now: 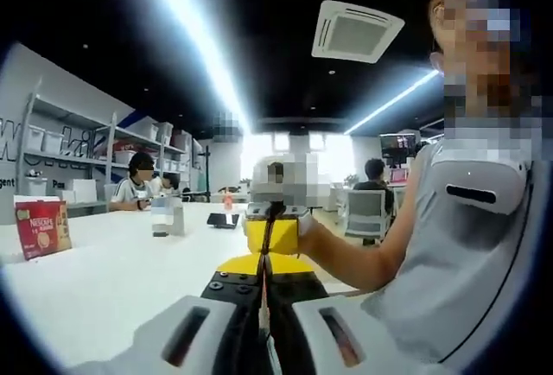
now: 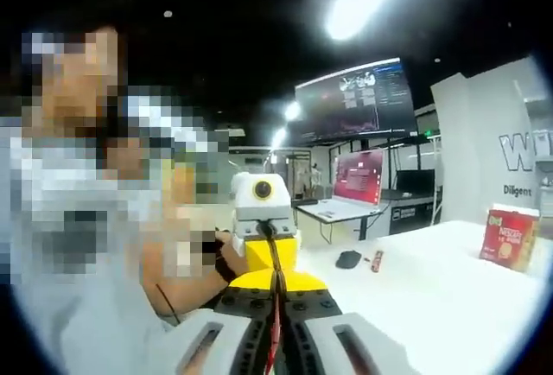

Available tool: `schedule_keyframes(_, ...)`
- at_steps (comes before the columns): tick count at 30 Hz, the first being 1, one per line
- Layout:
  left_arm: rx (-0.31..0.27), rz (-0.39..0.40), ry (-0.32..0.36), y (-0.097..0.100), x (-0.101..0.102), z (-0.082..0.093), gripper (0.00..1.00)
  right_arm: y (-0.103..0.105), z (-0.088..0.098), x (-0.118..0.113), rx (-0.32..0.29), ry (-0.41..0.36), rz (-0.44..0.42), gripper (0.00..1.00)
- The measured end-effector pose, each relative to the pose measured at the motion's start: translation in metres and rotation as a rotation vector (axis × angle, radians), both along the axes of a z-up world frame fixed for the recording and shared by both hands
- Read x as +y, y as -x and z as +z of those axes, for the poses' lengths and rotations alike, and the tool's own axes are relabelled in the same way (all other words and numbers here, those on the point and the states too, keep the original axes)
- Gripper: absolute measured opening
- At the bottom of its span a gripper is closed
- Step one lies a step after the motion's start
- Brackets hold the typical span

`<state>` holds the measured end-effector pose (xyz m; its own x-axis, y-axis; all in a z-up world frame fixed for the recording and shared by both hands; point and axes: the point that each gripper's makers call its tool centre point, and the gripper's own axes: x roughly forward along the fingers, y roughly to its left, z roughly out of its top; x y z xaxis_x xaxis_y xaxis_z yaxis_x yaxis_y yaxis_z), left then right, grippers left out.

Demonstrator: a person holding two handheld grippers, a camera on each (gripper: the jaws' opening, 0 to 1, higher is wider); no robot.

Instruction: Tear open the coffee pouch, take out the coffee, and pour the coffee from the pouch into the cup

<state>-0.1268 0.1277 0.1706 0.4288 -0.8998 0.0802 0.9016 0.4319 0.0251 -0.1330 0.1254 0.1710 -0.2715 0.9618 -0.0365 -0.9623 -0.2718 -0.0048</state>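
Facing each other over the white table [image 1: 95,280], the two grippers meet nose to nose. In the left gripper view the left gripper [image 1: 264,306] has its jaws pressed together on a thin dark strip that runs up to the right gripper [image 1: 272,232], a yellow block at 12 o'clock from the jaws. In the right gripper view the right gripper [image 2: 276,323] is likewise clamped, on a thin red strip, likely the pouch [image 2: 275,306] seen edge-on, with the left gripper [image 2: 263,237] just beyond it. The pouch is stretched between the two; whether it is torn I cannot tell. A person's hand [image 1: 324,241] holds the far gripper at 2 o'clock. A red box [image 1: 43,226] stands on the table at 9 o'clock, a pale cup [image 1: 167,216] at 10 o'clock, a black phone [image 1: 223,219] beside it. People sit beyond, by shelves [image 1: 78,146]. In the right gripper view a mouse [image 2: 348,259] and a small red packet [image 2: 377,261] lie at 1 o'clock, below a laptop [image 2: 354,185] and a wall screen [image 2: 354,98].
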Motion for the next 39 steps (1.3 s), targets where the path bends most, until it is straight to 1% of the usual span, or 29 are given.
schedule_keyframes(2,-0.026,0.017,-0.002,-0.004,0.000,-0.001,0.04,-0.004,-0.002,0.001,0.007,0.004,-0.014,0.02)
schedule_keyframes(4,-0.033,0.021,-0.003,-0.005,0.000,-0.002,0.05,-0.009,-0.002,0.000,0.020,0.007,-0.027,0.02)
schedule_keyframes(5,-0.052,0.031,0.002,-0.009,0.000,-0.001,0.04,-0.011,-0.001,-0.001,0.020,0.005,-0.029,0.02)
schedule_keyframes(6,-0.110,0.025,0.007,-0.011,-0.002,0.002,0.04,-0.013,-0.001,-0.002,0.020,0.004,-0.031,0.02)
schedule_keyframes(7,-0.129,0.027,0.011,-0.012,-0.003,0.003,0.04,-0.015,0.001,-0.003,0.021,0.002,-0.030,0.02)
schedule_keyframes(10,-0.067,0.041,0.042,-0.018,-0.006,0.003,0.04,-0.021,0.002,-0.006,0.017,0.007,-0.028,0.01)
schedule_keyframes(12,-0.070,0.046,0.033,-0.019,-0.008,0.004,0.04,-0.022,0.002,-0.008,0.025,0.007,-0.016,0.01)
schedule_keyframes(13,-0.031,0.053,0.025,-0.019,-0.008,0.003,0.04,-0.022,0.002,-0.008,0.029,0.004,-0.010,0.01)
schedule_keyframes(14,-0.034,0.056,0.014,-0.019,-0.009,0.005,0.04,-0.022,0.002,-0.009,0.030,0.004,-0.007,0.01)
schedule_keyframes(15,-0.052,0.060,-0.011,-0.018,-0.010,0.006,0.04,-0.021,0.003,-0.010,0.030,0.000,0.000,0.01)
schedule_keyframes(16,-0.075,0.063,-0.019,-0.017,-0.011,0.008,0.04,-0.020,0.005,-0.010,0.030,-0.008,0.006,0.01)
schedule_keyframes(17,-0.083,0.064,-0.021,-0.016,-0.011,0.010,0.04,-0.020,0.008,-0.011,0.028,-0.014,0.008,0.01)
schedule_keyframes(19,-0.071,0.059,-0.019,-0.016,-0.011,0.011,0.04,-0.018,0.010,-0.012,0.018,-0.015,0.013,0.01)
schedule_keyframes(20,-0.070,0.057,-0.019,-0.016,-0.011,0.011,0.04,-0.018,0.011,-0.012,0.001,-0.015,0.010,0.01)
schedule_keyframes(21,-0.075,0.055,-0.023,-0.016,-0.011,0.011,0.04,-0.017,0.011,-0.011,-0.009,-0.015,0.008,0.01)
schedule_keyframes(22,-0.110,0.050,-0.024,-0.014,-0.012,0.014,0.04,-0.017,0.012,-0.012,-0.013,-0.021,0.010,0.01)
schedule_keyframes(25,-0.112,0.040,-0.014,-0.012,-0.013,0.017,0.04,-0.013,0.017,-0.013,-0.022,-0.028,0.021,0.01)
schedule_keyframes(29,-0.109,0.021,-0.019,-0.010,-0.014,0.020,0.04,-0.010,0.019,-0.014,-0.057,-0.023,0.019,0.01)
schedule_keyframes(30,-0.125,0.019,-0.026,-0.009,-0.014,0.021,0.04,-0.010,0.020,-0.014,-0.060,-0.025,0.017,0.01)
schedule_keyframes(31,-0.169,0.028,-0.041,-0.009,-0.014,0.023,0.04,-0.011,0.020,-0.014,-0.061,-0.026,0.015,0.01)
schedule_keyframes(32,-0.185,0.034,-0.051,-0.009,-0.015,0.022,0.04,-0.011,0.021,-0.014,-0.060,-0.027,0.011,0.01)
schedule_keyframes(33,-0.181,0.033,-0.053,-0.010,-0.015,0.022,0.04,-0.013,0.020,-0.015,-0.056,-0.025,0.008,0.01)
schedule_keyframes(37,-0.218,0.055,-0.087,-0.012,-0.012,0.023,0.03,-0.017,0.022,-0.011,-0.018,-0.023,0.010,0.01)
schedule_keyframes(39,-0.220,0.060,-0.092,-0.012,-0.010,0.024,0.03,-0.018,0.022,-0.009,-0.006,-0.015,0.012,0.01)
